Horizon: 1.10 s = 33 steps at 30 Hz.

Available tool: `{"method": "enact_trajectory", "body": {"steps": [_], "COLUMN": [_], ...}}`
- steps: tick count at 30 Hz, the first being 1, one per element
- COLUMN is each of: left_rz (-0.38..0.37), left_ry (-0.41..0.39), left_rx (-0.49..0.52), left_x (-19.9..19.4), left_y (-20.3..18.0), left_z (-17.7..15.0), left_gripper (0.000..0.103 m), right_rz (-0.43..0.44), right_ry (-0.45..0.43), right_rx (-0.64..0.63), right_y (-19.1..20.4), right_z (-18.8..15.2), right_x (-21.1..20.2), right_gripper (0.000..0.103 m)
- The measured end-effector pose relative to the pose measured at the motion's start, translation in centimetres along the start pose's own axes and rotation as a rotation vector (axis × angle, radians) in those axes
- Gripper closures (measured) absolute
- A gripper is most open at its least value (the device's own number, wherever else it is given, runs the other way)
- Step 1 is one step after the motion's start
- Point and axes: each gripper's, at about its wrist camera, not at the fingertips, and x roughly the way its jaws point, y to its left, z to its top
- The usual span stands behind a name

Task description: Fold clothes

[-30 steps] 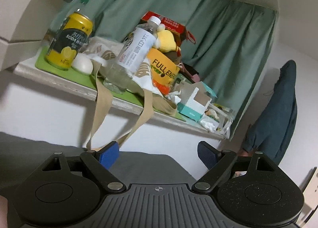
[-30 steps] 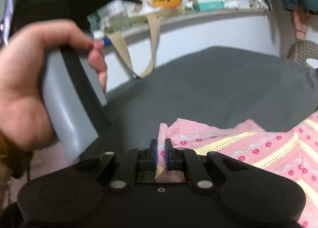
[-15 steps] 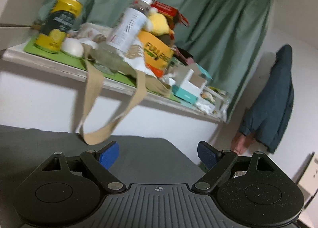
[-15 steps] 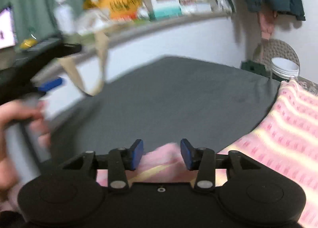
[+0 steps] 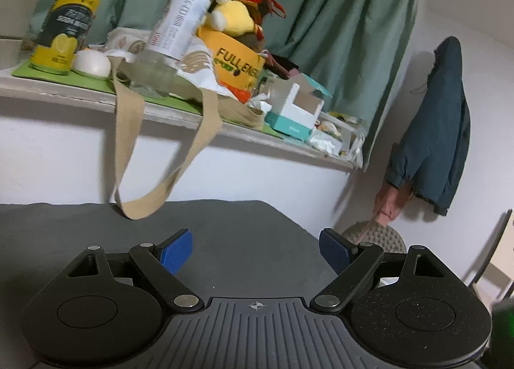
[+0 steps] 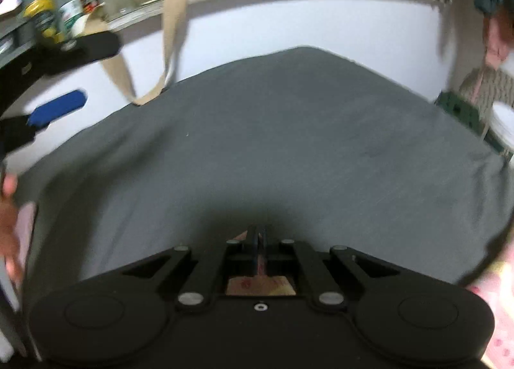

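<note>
Your right gripper [image 6: 261,242]: jaws clenched on pink knit garment [image 6: 493,296], pinched bit mostly hidden under gripper body, rest cut off at lower right frame edge. Right view motion-blurred. Your left gripper [image 5: 256,250]: jaws released, nothing between, held above grey bed [image 5: 225,234]. Beyond: beige bag strap [image 5: 128,150] hangs from cluttered shelf [image 5: 80,92] onto bed; dark jacket [image 5: 437,131] on far wall.
</note>
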Motion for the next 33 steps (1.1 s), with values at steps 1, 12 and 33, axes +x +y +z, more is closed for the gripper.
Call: {"method": "enact_trajectory", "body": {"steps": [1,12,33], "left_rz": [0.000,-0.022,-0.349], "left_ry": [0.001,0.080,0.248], "left_rx": [0.007,-0.013,0.223], "left_x": [0.1,0.7,2.2], "left_y": [-0.1,-0.4,-7.6], "left_z": [-0.1,-0.6,-6.4], "left_gripper": [0.017,0.017,0.017], "right_rz": [-0.004,-0.163,-0.601], "right_ry": [0.009,-0.191,-0.090], "right_rx": [0.002,0.195,0.049], "right_y": [-0.1,-4.1,-13.3], "right_z": [0.1,-2.5,-0.8], "right_x": [0.5,-8.6,0.4], "right_gripper": [0.100,0.038,0.087]}}
